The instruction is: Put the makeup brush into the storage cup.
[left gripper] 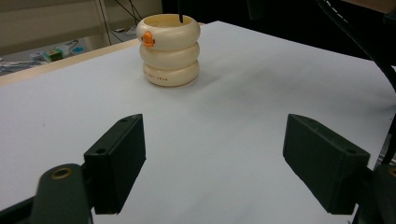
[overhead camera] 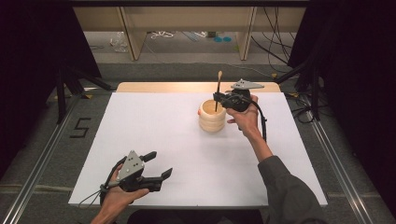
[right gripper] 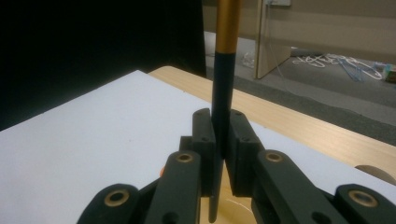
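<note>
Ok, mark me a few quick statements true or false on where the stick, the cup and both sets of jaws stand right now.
1. The right gripper is shut on the dark stick. True.
2. The stick lies flat on the table. False: it stands upright, its lower end down inside the cream ringed cup.
3. The left gripper holds the cup. False: its jaws are open with nothing between them, well short of the cup.
4. The cup stands upright on the white tabletop. True.
5. The cup has an orange mark near its rim. True.
</note>
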`<state>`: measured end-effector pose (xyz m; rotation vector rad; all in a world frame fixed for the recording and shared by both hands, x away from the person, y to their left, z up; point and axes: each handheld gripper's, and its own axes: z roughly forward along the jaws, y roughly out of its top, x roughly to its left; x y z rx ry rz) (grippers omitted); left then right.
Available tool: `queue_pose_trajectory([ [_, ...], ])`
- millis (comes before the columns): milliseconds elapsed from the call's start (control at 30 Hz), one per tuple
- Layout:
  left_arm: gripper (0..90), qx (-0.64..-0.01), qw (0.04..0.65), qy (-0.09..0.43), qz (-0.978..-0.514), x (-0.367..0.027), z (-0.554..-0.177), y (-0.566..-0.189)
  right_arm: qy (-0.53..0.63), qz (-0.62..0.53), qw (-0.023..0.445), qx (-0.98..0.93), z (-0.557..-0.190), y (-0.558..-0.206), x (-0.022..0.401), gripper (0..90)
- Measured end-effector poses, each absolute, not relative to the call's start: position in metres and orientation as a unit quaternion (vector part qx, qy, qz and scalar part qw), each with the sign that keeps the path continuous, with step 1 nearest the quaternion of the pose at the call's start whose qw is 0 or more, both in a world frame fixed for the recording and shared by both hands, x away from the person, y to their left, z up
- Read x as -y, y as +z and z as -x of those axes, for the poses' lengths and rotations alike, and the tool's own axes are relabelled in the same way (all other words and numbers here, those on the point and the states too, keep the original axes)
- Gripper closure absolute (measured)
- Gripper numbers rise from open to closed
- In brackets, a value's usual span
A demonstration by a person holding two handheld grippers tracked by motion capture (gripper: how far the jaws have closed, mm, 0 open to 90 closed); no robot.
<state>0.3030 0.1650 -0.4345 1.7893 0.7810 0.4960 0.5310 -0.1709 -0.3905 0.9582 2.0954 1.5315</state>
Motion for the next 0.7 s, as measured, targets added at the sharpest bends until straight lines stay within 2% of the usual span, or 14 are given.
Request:
queue_pose_trajectory([
  [700, 21.0, -0.325, 0.535, 0.207, -0.752, -0.165, -0.303, -0.434, 0.537, -0.349, 0.186, -0.745, -0.533, -0.413, 0.171, 83.9],
])
